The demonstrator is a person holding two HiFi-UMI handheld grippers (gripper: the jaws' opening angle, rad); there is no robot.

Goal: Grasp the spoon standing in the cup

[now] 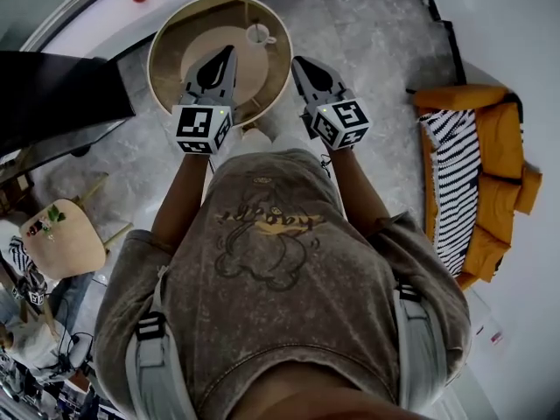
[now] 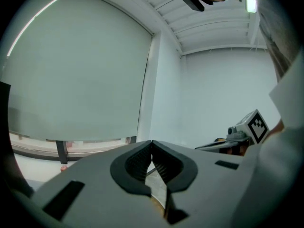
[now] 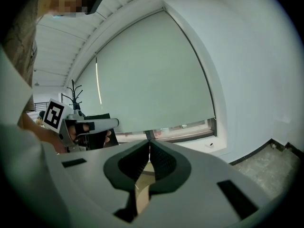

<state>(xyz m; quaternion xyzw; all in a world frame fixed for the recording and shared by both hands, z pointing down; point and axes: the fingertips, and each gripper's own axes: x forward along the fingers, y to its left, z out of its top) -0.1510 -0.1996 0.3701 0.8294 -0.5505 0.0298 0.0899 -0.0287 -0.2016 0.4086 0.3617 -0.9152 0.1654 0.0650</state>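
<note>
Showing only in the head view: cup (image 1: 259,33) on round table (image 1: 272,70).

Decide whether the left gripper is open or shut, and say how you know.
Shut. In the left gripper view, the left gripper has its jaws meeting at the tips, with nothing between them.

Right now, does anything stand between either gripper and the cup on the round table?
Nothing visible does. The cup sits alone on the round table, just beyond the tips of the left gripper and right gripper; only bare tabletop lies between. Both are shut and empty.
</note>
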